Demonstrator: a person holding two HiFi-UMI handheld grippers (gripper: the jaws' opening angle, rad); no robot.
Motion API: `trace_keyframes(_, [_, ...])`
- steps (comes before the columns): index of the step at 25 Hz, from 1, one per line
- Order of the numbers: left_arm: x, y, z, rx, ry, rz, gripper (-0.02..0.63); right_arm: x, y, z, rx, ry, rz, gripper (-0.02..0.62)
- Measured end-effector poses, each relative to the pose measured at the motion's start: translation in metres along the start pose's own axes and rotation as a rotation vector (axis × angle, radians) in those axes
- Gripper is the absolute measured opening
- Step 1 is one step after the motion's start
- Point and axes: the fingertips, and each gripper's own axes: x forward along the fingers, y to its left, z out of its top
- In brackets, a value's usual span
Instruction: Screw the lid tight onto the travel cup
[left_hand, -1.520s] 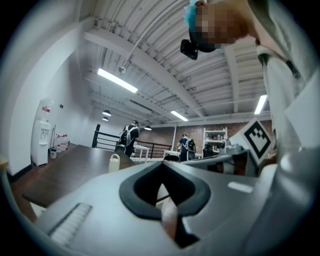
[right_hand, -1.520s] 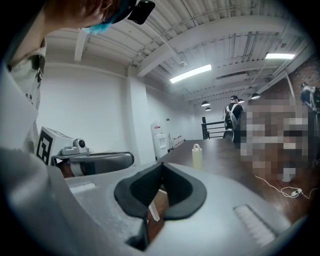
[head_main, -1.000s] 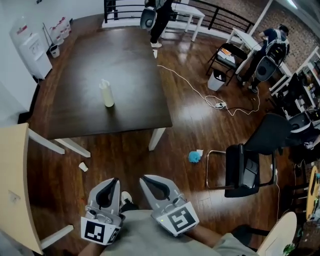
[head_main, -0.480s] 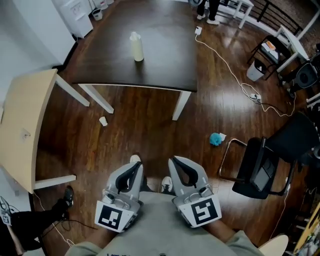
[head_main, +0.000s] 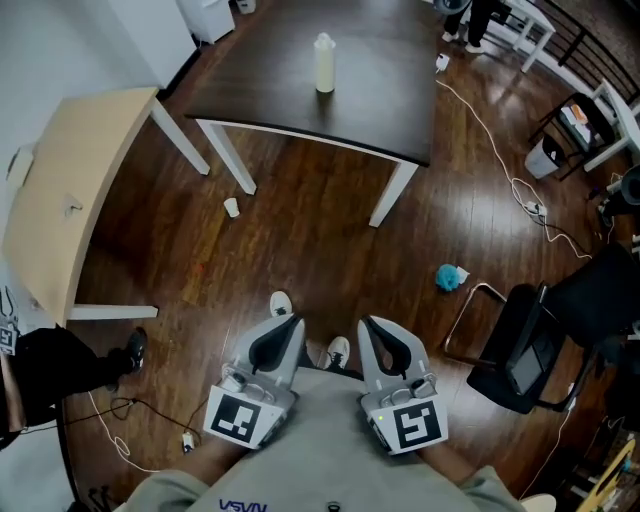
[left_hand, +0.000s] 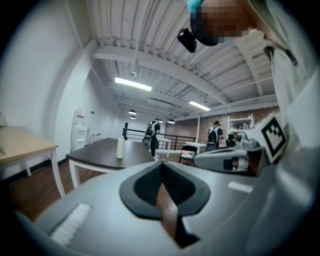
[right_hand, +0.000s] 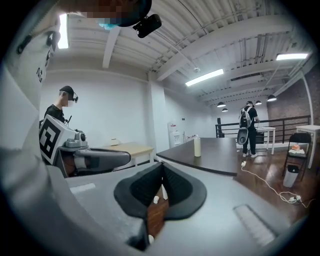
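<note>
A pale yellow travel cup (head_main: 324, 62) with a white lid on top stands upright on the dark wooden table (head_main: 380, 80), far ahead of me. The same cup shows small in the left gripper view (left_hand: 120, 148) and in the right gripper view (right_hand: 196, 146). My left gripper (head_main: 290, 325) and my right gripper (head_main: 368, 327) are held side by side close to my body, well short of the table. Both are shut with nothing between their jaws.
A light wooden table (head_main: 70, 190) stands at the left. A white paper cup (head_main: 231, 207) lies on the floor near the dark table's leg. A black chair (head_main: 540, 330), a blue rag (head_main: 450, 277) and a white cable (head_main: 500, 140) are at the right. People stand beyond.
The head view has tilted further down and swung, so the table with the cup has shifted toward the top of the picture. Both grippers stay shut and close to my body.
</note>
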Motion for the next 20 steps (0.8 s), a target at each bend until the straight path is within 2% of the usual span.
trace_keyframes(7, [0.006, 0.004, 0.008, 0.018, -0.016, -0.007, 0.002, 0.008, 0.002, 0.001, 0.011, 0.000, -0.003, -0.002])
trace_keyframes(20, [0.002, 0.013, 0.005, 0.000, -0.010, 0.003, 0.002, 0.019, 0.009, 0.002, 0.020, 0.007, 0.017, -0.003])
